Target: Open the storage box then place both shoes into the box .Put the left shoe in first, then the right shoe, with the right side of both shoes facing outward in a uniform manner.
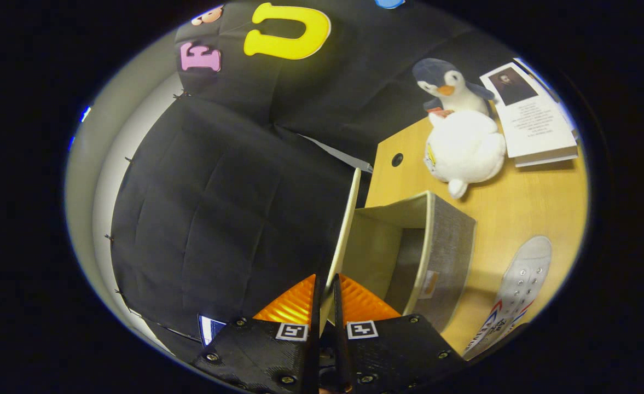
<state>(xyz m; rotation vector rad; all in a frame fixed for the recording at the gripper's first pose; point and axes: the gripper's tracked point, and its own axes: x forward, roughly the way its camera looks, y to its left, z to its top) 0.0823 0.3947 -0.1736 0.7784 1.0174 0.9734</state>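
At the bottom centre of the frame your gripper [327,306] has its fingers pressed nearly together on the thin edge of the lid [346,230], which rises as a pale slat from between the fingertips toward mid-frame. That pinch looks like the reason the lid stands upright: you are holding it swung back so the mouth stays clear. Just right of the fingers the storage box [447,246] sits open on the wooden table [524,208], its pale inside visible and, as far as you can see, with no shoe in it. At the lower right, near the box but apart from it, one shoe [518,295] lies on its side, white with red and blue stripes; which foot it belongs to you cannot tell from here. By my reading the opening step is about done and loading has not begun. Farther off, upper right, a plush penguin [458,126] and a printed booklet [535,117] lie well clear of the box
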